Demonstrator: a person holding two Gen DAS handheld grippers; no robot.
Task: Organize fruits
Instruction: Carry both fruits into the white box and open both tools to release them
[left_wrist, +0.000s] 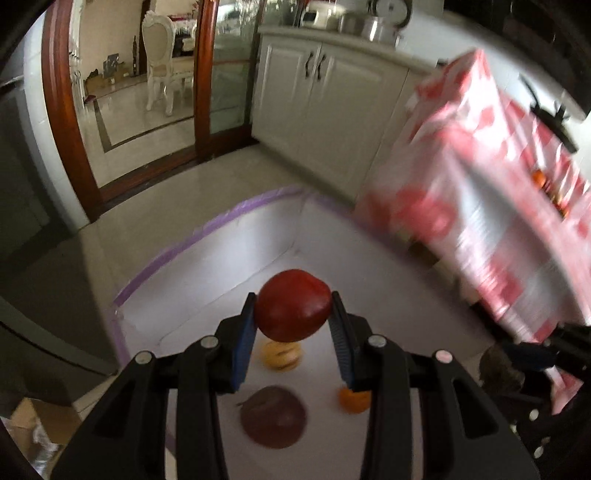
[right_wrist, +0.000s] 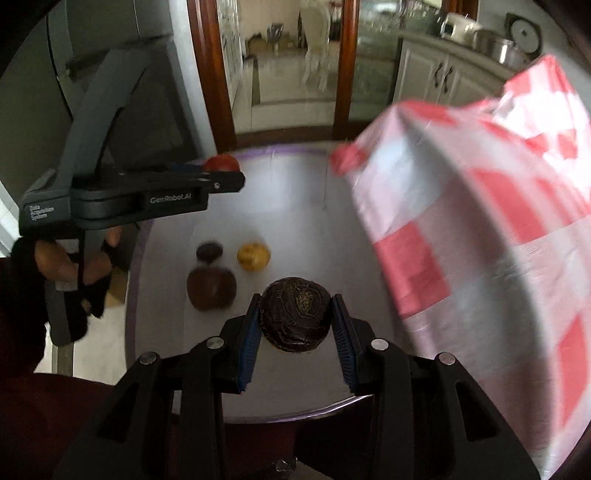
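My left gripper (left_wrist: 293, 314) is shut on a red apple (left_wrist: 292, 305) and holds it above the white table (left_wrist: 221, 266). It also shows in the right wrist view (right_wrist: 221, 173), at the table's far left. My right gripper (right_wrist: 297, 317) is shut on a dark brown wrinkled round fruit (right_wrist: 295, 314), held above the table's near part. On the table lie a dull red apple (right_wrist: 211, 288), a yellow fruit (right_wrist: 253, 255) and a small dark fruit (right_wrist: 209, 252). The left wrist view shows the yellow fruit (left_wrist: 282, 355), the dull apple (left_wrist: 273, 415) and a small orange fruit (left_wrist: 354, 400).
A tall red-and-white checked bag or box (right_wrist: 480, 240) stands on the table's right side, close to my right gripper; it fills the right of the left wrist view (left_wrist: 487, 192). The table has a purple edge (left_wrist: 192, 240). White cabinets (left_wrist: 325, 96) and a wooden door frame (left_wrist: 70, 122) stand beyond.
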